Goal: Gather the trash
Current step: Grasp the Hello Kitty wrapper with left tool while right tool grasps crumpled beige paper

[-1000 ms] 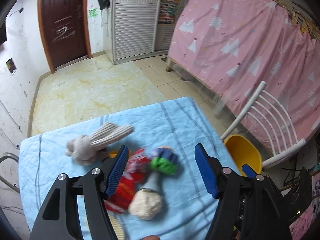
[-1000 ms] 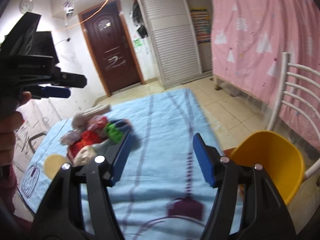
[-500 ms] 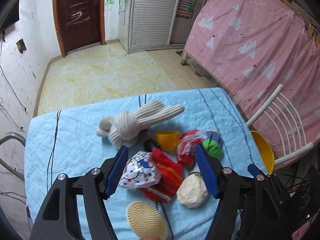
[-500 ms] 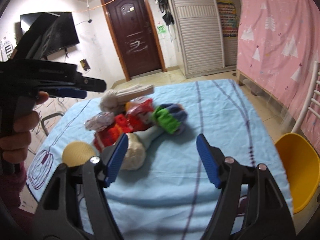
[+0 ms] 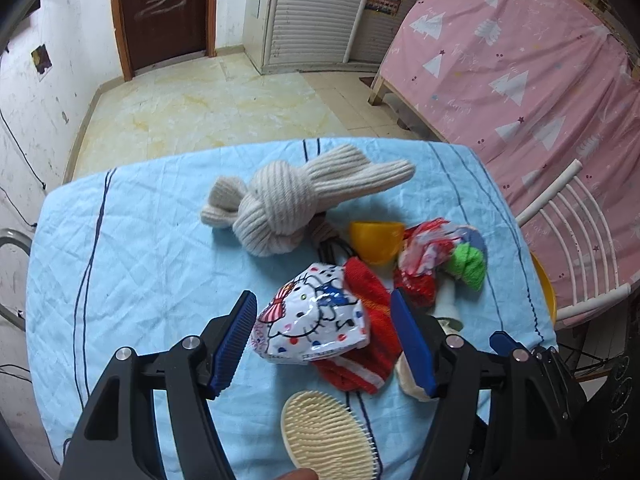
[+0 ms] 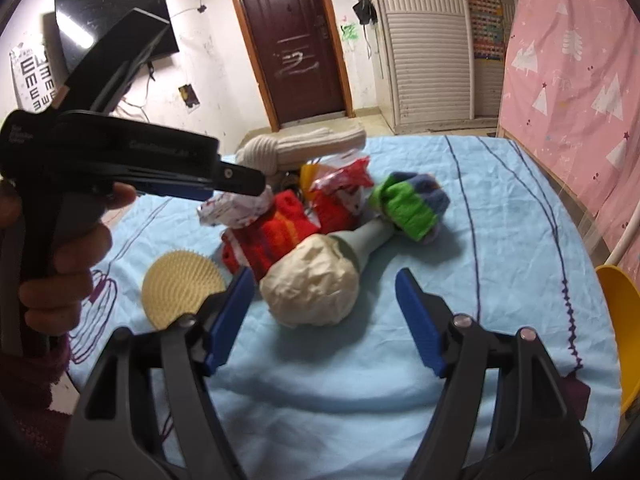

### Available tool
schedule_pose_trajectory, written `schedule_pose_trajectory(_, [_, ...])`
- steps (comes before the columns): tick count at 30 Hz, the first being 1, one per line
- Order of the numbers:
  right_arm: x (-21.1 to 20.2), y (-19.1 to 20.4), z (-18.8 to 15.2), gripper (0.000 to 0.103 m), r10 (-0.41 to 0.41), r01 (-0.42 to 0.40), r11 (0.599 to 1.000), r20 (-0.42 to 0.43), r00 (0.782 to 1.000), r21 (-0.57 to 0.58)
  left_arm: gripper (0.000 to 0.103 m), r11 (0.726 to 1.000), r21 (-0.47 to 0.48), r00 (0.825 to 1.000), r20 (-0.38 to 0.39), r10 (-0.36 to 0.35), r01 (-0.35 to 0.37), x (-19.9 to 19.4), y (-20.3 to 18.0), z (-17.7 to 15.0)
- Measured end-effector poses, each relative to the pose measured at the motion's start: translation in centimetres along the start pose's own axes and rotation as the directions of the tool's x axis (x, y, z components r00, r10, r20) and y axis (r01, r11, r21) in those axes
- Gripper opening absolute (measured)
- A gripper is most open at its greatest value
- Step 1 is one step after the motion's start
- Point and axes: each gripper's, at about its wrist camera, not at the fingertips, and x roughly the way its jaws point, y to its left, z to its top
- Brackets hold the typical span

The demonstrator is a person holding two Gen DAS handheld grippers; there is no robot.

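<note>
Both jaw pairs stand apart and grip nothing: the left gripper (image 5: 322,338) hangs steeply over the cartoon-printed wrapper (image 5: 314,326), which lies framed between its blue pads but untouched, while the right gripper (image 6: 324,318) has just been opening its jaws and points at the cream crumpled wad (image 6: 310,282), which lies ahead of the pads, not between them. Largest first: the table in its blue quilted cloth (image 5: 140,248) carries everything, items heaped toward the middle-right, likely dumped as one mixed pile for sorting. Knotted beige knit piece (image 5: 292,204) sits at the far side, apart from the wrappers; probably not trash. Cream wad caps a grey bottle-like neck (image 6: 368,238), lying on its side. Red striped knit cloth (image 5: 370,344) lies partly under the printed wrapper, so a careless pinch could catch both. Green-and-blue knit bundle (image 6: 412,204) touches the grey neck's far end. Red-and-white crinkled wrapper (image 5: 424,256) rests just beside the yellow cup (image 5: 376,240), which is tipped on its side. Round cream brush (image 5: 332,438) lies nearest the left gripper, bristles up. The left approach suits the wrapper: from above, pads either side of a light, slippery foil. No bin is visible in either view.
</note>
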Motion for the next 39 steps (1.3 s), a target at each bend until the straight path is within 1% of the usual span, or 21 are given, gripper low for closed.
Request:
schedule_pose_trajectory(5, [0.9, 0.5, 0.3, 0.070, 0.018, -0.018, 1.000, -0.036, 0.999, 0.001, 0.061, 1.000, -0.019, 1.000, -0.024, -0.012, 0.012, 0.8, 0.8, -0.3])
schedule_pose_trajectory(6, [1.1, 0.6, 0.3, 0.070, 0.019, -0.019, 1.000, -0.047, 0.999, -0.004, 0.055, 1.000, -0.023, 1.000, -0.025, -0.016, 0.015, 0.8, 0.9, -0.3])
schedule_pose_trajectory(7, [1.3, 0.8, 0.3, 0.070, 0.019, -0.019, 1.000, -0.053, 0.998, -0.007, 0.053, 1.000, -0.024, 0.999, -0.027, -0.018, 0.017, 0.9, 1.0, -0.4])
schedule_pose_trajectory(8, [1.4, 0.9, 0.4, 0.072, 0.019, -0.020, 1.000, -0.060, 0.998, -0.009, 0.050, 0.999, -0.026, 0.999, -0.028, -0.022, 0.021, 0.9, 1.0, -0.4])
schedule_pose_trajectory(9, [1.6, 1.0, 0.4, 0.074, 0.022, -0.023, 1.000, -0.070, 0.997, -0.010, 0.045, 0.999, -0.027, 0.999, -0.026, -0.020, 0.019, 0.9, 1.1, -0.5])
schedule_pose_trajectory(12, [2.1, 1.0, 0.5, 0.074, 0.026, -0.027, 1.000, -0.092, 0.995, -0.009, 0.038, 1.000, -0.017, 1.000, -0.019, -0.013, 0.012, 0.7, 1.1, -0.7])
schedule_pose_trajectory(16, [2.6, 0.8, 0.4, 0.074, 0.051, -0.050, 0.999, -0.118, 0.992, 0.010, 0.037, 1.000, -0.012, 1.000, 0.007, -0.014, 0.014, -0.4, 1.1, -0.8])
schedule_pose_trajectory(17, [2.7, 0.8, 0.4, 0.070, 0.051, -0.050, 0.999, -0.123, 0.991, 0.012, 0.037, 1.000, -0.010, 1.000, 0.016, -0.011, 0.011, -0.8, 1.0, -0.8])
schedule_pose_trajectory(18, [2.7, 0.8, 0.4, 0.060, 0.051, -0.050, 0.999, -0.126, 0.991, 0.009, 0.037, 1.000, -0.009, 1.000, 0.024, -0.010, 0.010, -1.2, 0.9, -0.8])
schedule_pose_trajectory(19, [2.8, 0.9, 0.4, 0.058, 0.052, -0.052, 0.999, -0.128, 0.990, 0.007, 0.037, 1.000, -0.008, 0.999, 0.030, -0.010, 0.010, -1.4, 0.8, -0.7])
schedule_pose_trajectory(24, [2.4, 1.1, -0.1, 0.056, 0.074, -0.074, 0.997, -0.114, 0.991, -0.002, 0.037, 1.000, -0.009, 0.998, 0.061, -0.002, 0.002, -2.9, 0.6, -0.5])
schedule_pose_trajectory(30, [0.8, 0.7, -0.1, 0.056, 0.108, -0.108, 0.994, -0.066, 0.992, 0.010, 0.037, 1.000, -0.012, 0.996, 0.085, 0.017, -0.016, -4.1, 0.2, -0.2])
schedule_pose_trajectory(35, [-0.8, -0.9, 0.4, 0.056, 0.102, -0.102, 0.994, -0.017, 0.995, 0.030, 0.037, 1.000, 0.001, 0.994, 0.107, 0.024, -0.025, -4.9, -1.2, 0.2])
schedule_pose_trajectory(39, [-2.5, -3.1, 0.6, 0.056, 0.080, -0.082, 0.994, 0.036, 0.996, 0.067, 0.037, 0.999, 0.030, 0.992, 0.122, 0.033, -0.037, -5.4, -3.1, 0.5])
